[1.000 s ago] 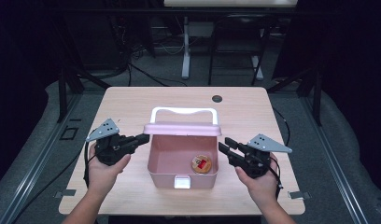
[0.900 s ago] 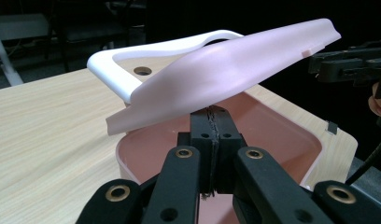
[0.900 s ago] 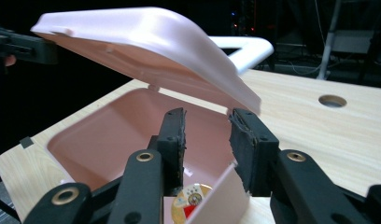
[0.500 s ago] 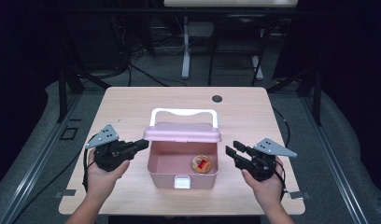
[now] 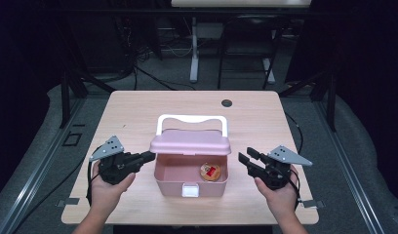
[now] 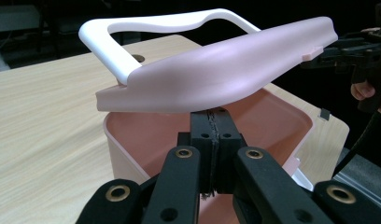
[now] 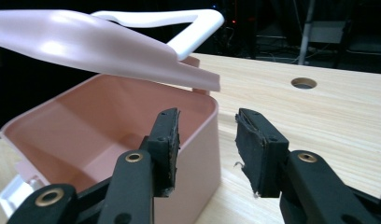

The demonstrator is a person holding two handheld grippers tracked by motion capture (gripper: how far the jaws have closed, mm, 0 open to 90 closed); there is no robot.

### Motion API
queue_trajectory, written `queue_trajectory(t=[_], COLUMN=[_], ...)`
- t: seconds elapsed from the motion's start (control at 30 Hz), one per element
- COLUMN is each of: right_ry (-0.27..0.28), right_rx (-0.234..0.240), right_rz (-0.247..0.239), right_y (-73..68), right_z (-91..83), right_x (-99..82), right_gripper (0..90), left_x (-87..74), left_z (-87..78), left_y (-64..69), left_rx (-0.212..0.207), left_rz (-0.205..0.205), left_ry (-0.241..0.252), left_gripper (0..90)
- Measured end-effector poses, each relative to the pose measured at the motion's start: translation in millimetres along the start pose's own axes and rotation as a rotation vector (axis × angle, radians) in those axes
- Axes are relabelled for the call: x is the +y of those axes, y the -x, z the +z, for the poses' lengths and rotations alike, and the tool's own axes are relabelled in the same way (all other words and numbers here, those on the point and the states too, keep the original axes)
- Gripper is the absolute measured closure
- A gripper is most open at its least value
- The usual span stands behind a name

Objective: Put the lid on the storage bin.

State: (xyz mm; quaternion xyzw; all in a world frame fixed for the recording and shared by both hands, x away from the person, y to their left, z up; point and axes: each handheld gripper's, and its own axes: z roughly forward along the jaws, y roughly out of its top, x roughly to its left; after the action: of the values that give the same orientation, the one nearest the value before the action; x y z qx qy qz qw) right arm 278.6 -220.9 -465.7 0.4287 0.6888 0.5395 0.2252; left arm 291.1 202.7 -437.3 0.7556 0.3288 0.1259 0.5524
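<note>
Pink plastic is what we're dealing with: a little pink box (image 5: pixel 189 181) sits near the front middle of the light wooden table (image 5: pixel 138 112), its lid (image 5: pixel 190 143) propped up on the far side and its white handle (image 5: pixel 191 119) poking up behind that. Down inside, toward the right, we can see a small round thing with red on it (image 5: pixel 209 171); it's too small for us to say what it is. A white latch (image 5: pixel 189 190) sits on the front wall. Our left gripper (image 5: pixel 147 157) is at the box's left side, with its tips at the left rim just under the lid's edge, jaws clenched tight together with nothing between them. In the left gripper view the pads press flat against each other right below the lid, and we can't tell if they actually touch it. Our right gripper (image 5: pixel 245 157) hangs just beside the box's right wall, not touching it as far as we can see, and its jaws have just been opening. They stand apart with nothing between them, and in the right gripper view one pad lines up with the box's corner while the other sits over bare table. A round hole (image 5: pixel 227 103) sits near the table's far edge.
</note>
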Motion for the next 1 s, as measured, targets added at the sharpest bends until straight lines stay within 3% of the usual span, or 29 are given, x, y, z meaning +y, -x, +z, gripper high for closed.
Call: queue_trajectory(t=[0.4,0.57,1.0], right_ry=[-0.003,-0.005,-0.007], right_rx=[-0.015,-0.018,-0.027], right_rz=[-0.005,0.0,0.01], right_y=[1.8,3.1,6.1], right_z=[-0.1,0.3,0.3], right_x=[-4.7,-6.7,-10.2], right_gripper=[58.0,57.8,57.6], left_x=[-11.7,-17.2,-25.3], left_z=[-0.6,-0.3,0.5], left_y=[2.9,3.6,3.5], left_rx=[-0.001,-0.009,-0.017], left_rz=[0.006,-0.014,-0.017], left_ry=[-0.02,-0.02,-0.034], left_gripper=[89.7,89.7,89.7])
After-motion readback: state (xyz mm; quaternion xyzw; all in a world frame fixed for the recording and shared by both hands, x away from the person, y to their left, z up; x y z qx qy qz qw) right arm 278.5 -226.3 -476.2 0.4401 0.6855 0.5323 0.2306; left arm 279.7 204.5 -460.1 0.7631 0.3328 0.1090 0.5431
